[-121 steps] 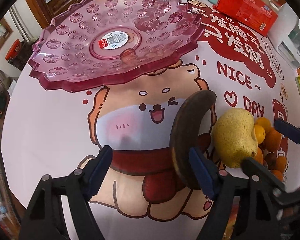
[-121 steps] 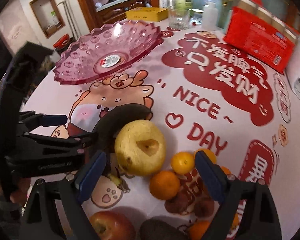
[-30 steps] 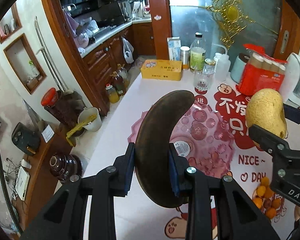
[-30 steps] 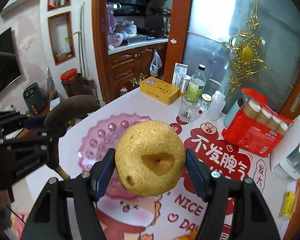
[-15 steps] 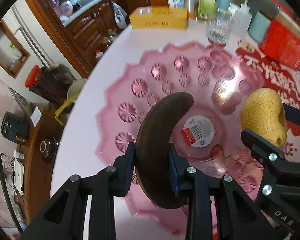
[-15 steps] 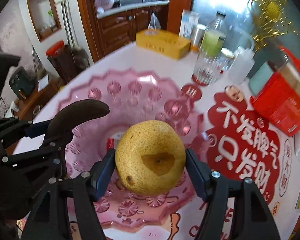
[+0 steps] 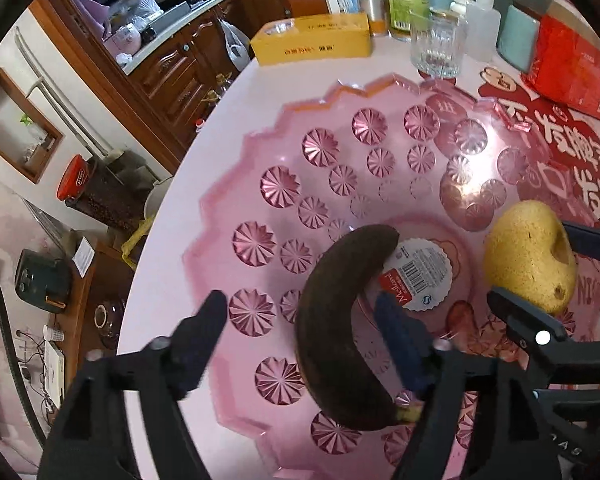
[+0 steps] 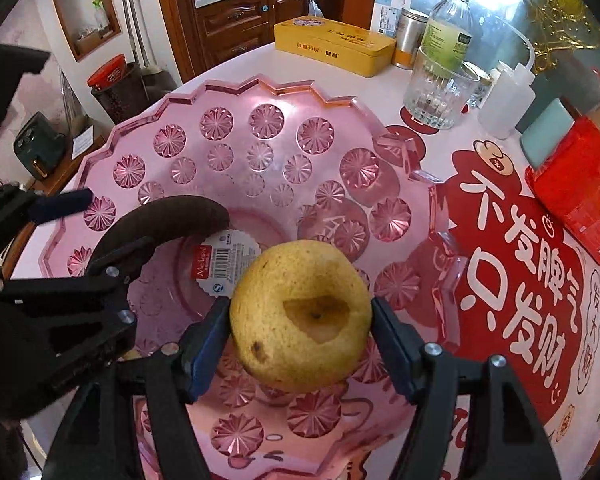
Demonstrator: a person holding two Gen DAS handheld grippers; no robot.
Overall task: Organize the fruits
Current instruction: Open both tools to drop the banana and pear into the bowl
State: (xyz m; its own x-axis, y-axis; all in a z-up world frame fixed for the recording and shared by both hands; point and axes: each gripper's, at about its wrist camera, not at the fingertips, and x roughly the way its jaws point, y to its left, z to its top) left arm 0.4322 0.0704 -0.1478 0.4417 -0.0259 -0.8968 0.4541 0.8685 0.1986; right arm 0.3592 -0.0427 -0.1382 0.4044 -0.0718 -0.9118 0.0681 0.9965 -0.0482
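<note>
A pink cut-glass fruit plate lies on the table below both grippers. My left gripper is open over the plate. A dark brown banana lies between its fingers, against the right finger, apart from the left one. My right gripper is shut on a yellow pear and holds it above the plate's near side, just right of the banana.
At the back of the table stand a yellow tin, a drinking glass, a bottle, a white squeeze bottle and a red package. Left of the table's edge is the kitchen floor with a red-lidded jar.
My left gripper has opened and let go of the banana, which now rests in the plate. Both grippers have come lower over the plate. The right one still holds the pear.
</note>
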